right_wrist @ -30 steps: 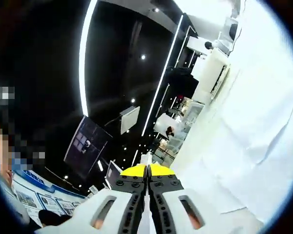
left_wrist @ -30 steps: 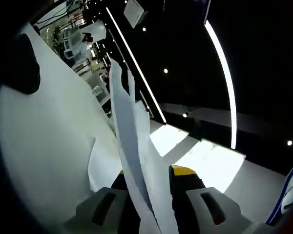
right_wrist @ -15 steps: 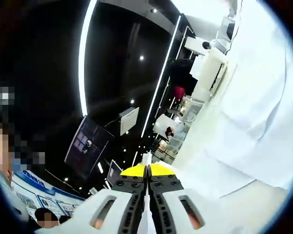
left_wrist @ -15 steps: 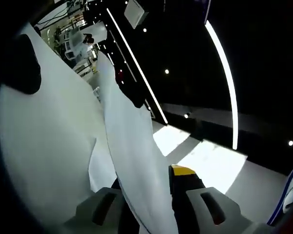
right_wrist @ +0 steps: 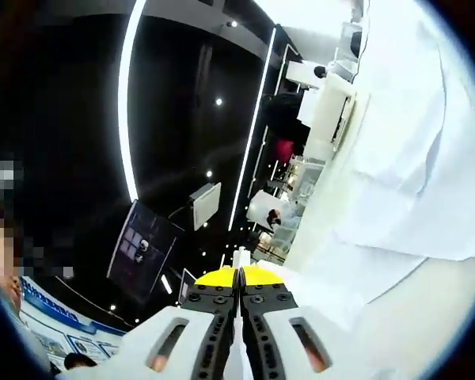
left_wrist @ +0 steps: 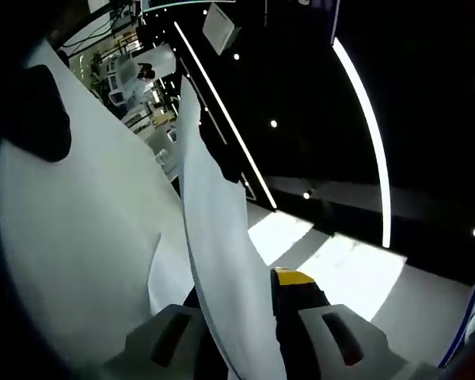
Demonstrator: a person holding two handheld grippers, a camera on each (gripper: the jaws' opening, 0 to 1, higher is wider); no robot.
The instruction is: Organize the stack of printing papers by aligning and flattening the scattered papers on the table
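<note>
Left tool (left_wrist: 236, 317): seen at the bottom of the left gripper view, with pale grey jaw bodies and a yellow-tipped black jaw; the jaws are clamped on the lower edge of a white sheet of printing paper (left_wrist: 218, 261).
Held sheet: the white sheet of printing paper rises from between the left jaws, standing on edge and curving away towards the top of that view, where it narrows to a point.
Right tool (right_wrist: 239, 277): seen at the bottom of the right gripper view, with pale grey bodies, black inner jaws and yellow tips; the jaws are pressed together, and a thin white paper edge (right_wrist: 239, 257) is pinched between the tips and sticks out just past them.
Bench (left_wrist: 71, 253): a broad white surface lies along the left side of the left gripper view, beside the held sheet; in the right gripper view the white surface runs along the right side.
Loose papers (right_wrist: 412, 182): overlapping white sheets lie spread on the bench in the right gripper view, their edges not lined up.
Far background: a dark hall with long bright strip lights (left_wrist: 368, 127) is seen beyond the bench.
</note>
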